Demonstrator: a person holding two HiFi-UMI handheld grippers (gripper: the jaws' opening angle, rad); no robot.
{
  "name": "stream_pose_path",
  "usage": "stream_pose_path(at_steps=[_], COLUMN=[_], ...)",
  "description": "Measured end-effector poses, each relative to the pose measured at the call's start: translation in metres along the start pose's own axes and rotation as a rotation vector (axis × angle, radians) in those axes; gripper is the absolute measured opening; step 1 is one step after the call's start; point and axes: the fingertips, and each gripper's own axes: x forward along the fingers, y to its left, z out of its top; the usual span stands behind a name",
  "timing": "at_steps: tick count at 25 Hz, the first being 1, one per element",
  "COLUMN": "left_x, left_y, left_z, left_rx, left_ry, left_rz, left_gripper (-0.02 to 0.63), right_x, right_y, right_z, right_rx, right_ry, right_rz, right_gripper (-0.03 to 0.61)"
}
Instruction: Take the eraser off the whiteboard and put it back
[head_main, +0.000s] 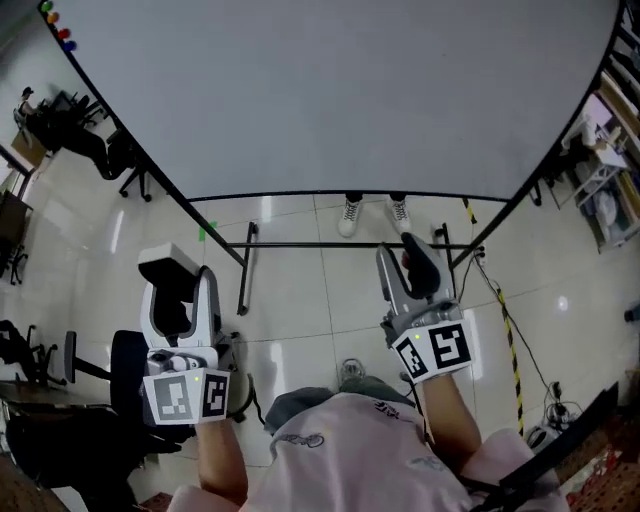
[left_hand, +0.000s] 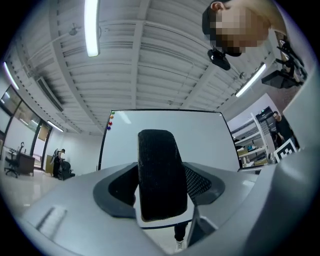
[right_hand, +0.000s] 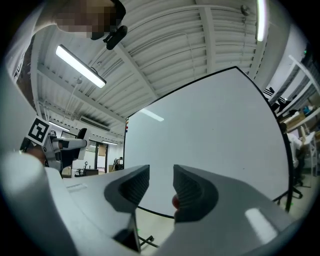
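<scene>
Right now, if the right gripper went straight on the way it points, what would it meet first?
Most likely the whiteboard: it fills the view ahead of the open right gripper, with nothing nearer showing.

Pale tiled floor (head_main: 300, 310), black office chairs (head_main: 75, 135), ceiling striplights (left_hand: 91, 25)

Right gripper (right_hand: 161, 181): jaws apart, narrow gap, nothing between them. Small reddish spot at inner edge of right-hand jaw; cannot tell what. Whiteboard (right_hand: 215, 135) ahead, black-framed, surface blank, fills most of view. Coloured magnets (right_hand: 126, 128) at its upper left corner. Ribbed ceiling above, tube light (right_hand: 80, 65) lit. Left gripper (right_hand: 62, 146) at far left, marker cube (right_hand: 37, 130) facing camera. Shelving (right_hand: 302, 125) at right edge. Pale floor below board.
</scene>
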Motion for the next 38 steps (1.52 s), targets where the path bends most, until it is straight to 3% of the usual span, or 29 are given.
stream_pose_path(at_steps=[4, 9, 12, 14, 19, 25, 29, 33, 38], left_x=[0.048, 0.124, 0.177, 0.211, 0.284, 0.335, 0.351, 0.365, 0.372], left_y=[0.017, 0.052, 0.079, 0.093, 0.116, 0.118, 0.118, 0.121, 0.122], left_z=[-0.009, -0.034, -0.053, -0.066, -0.083, -0.102, -0.103, -0.106, -0.117], left_rx=[0.068, 0.176, 0.285, 0.315, 0.151, 0.134, 0.116, 0.034, -0.030], left_ry=[0.019, 0.058, 0.125, 0.188, 0.245, 0.256, 0.198, 0.089, 0.030], left_rz=[0.015, -0.012, -0.003, -0.003, -0.015, -0.006, 0.006, 0.044, 0.063], left_gripper=[0.279, 0.279, 0.279, 0.279, 0.279, 0.279, 0.279, 0.278, 0.272], right_x=[0.041, 0.070, 0.086, 0.095, 0.107, 0.114, 0.113, 0.114, 0.110], right_y=[-0.014, -0.027, -0.029, -0.033, -0.042, -0.051, -0.055, -0.055, -0.053], right_z=[0.000, -0.006, -0.007, -0.009, -0.018, -0.027, -0.032, -0.037, -0.038], right_rx=[0.020, 0.026, 0.030, 0.021, 0.038, 0.036, 0.034, 0.025, 0.010], right_ry=[-0.003, 0.011, 0.011, 0.017, 0.029, 0.054, 0.069, 0.081, 0.090], right_rz=[0.036, -0.001, 0.000, -0.005, -0.031, -0.057, -0.074, -0.074, -0.083], right_gripper=[0.143, 0.143, 0.143, 0.143, 0.143, 0.143, 0.143, 0.143, 0.143])
